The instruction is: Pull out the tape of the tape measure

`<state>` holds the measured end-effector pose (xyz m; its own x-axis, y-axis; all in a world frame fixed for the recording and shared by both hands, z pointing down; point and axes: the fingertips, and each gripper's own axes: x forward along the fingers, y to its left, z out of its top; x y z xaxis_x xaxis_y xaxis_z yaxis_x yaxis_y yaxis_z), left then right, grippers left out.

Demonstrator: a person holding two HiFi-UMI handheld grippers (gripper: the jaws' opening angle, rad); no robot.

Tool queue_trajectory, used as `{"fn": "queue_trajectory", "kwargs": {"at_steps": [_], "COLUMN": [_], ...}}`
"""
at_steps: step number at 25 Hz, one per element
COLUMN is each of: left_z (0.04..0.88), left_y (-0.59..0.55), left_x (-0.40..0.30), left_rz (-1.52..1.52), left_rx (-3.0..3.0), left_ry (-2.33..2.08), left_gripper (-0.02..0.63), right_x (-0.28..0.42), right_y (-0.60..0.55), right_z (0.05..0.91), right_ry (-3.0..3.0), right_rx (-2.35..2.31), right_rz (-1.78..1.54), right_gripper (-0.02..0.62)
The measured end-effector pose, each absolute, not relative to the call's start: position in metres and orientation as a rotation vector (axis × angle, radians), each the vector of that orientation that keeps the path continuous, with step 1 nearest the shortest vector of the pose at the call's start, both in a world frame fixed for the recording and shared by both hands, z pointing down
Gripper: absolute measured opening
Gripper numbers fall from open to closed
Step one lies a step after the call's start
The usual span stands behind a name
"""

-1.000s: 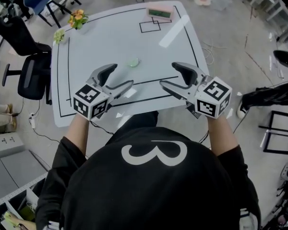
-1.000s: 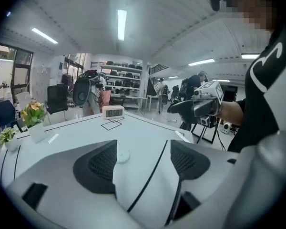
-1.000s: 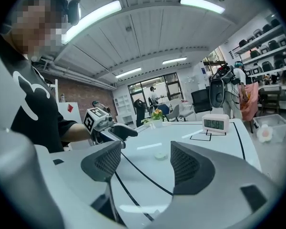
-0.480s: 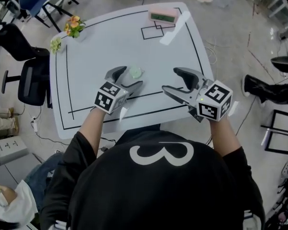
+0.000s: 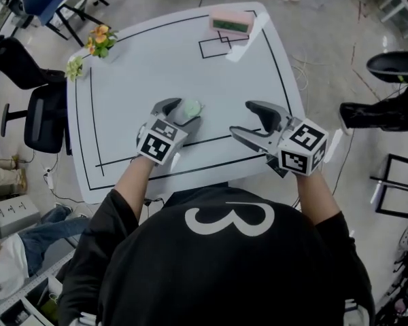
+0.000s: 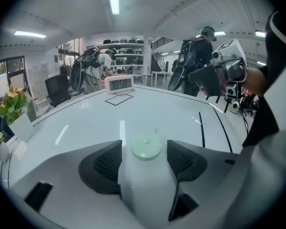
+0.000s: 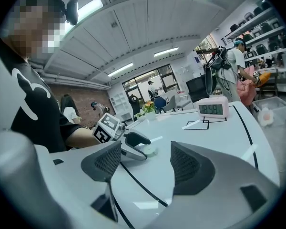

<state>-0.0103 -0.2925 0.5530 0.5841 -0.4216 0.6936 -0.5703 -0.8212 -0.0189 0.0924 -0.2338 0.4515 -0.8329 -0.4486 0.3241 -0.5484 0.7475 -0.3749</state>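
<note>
The tape measure [image 5: 192,106] is a small round pale green puck lying flat on the white table [image 5: 136,60]. My left gripper [image 5: 183,111] points down at it with one finger on each side. In the left gripper view the puck [image 6: 146,147] lies at the tips of the dark pads [image 6: 108,162], with a thin gap on either side. These jaws have just been closing around the puck. My right gripper [image 5: 241,119] hovers open and empty to the right, near the table's front edge. From the right gripper view I see the left gripper [image 7: 133,145] beside the puck [image 7: 150,150].
A pink digital clock [image 5: 231,23] stands at the table's far edge beside a black outlined square. Small flower pots [image 5: 99,38] sit at the far left corner. Black lines run across the table. Office chairs [image 5: 41,114] stand left of it, and another person crouches at the lower left.
My left gripper has moved forward and down from the front edge to the puck and now straddles it. The right gripper has shifted slightly and stays open.
</note>
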Motion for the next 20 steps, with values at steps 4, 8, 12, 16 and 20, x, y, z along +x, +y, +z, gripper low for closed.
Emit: {"fn": "queue_trajectory", "kwargs": {"at_steps": [4,8,12,16,20], "left_z": [0.553,0.552,0.553,0.553,0.542], "left_y": [-0.289,-0.286,-0.285,-0.282,-0.275], "left_x": [-0.005,-0.001,-0.002,-0.001,0.003], "left_rz": [1.096,1.130,1.135,1.121,1.081], "left_rx": [2.601,2.586,2.587,2.585,2.621], "left_ry": [-0.770,-0.737,-0.736,-0.712,-0.664], "left_gripper": [0.257,0.213,0.210,0.209,0.208], "right_x": [0.092,0.088,0.085,0.085,0.084], "right_y": [-0.231,-0.227,-0.223,-0.223,-0.225], "right_z": [0.453,0.456,0.460,0.461,0.458], "right_ry": [-2.724,-2.717,-2.711,-2.705,-2.712], "right_rx": [0.781,0.763,0.754,0.753,0.741], "right_rz": [0.692,0.695,0.697,0.694,0.675], "right_gripper": [0.313,0.311,0.311,0.311,0.310]}}
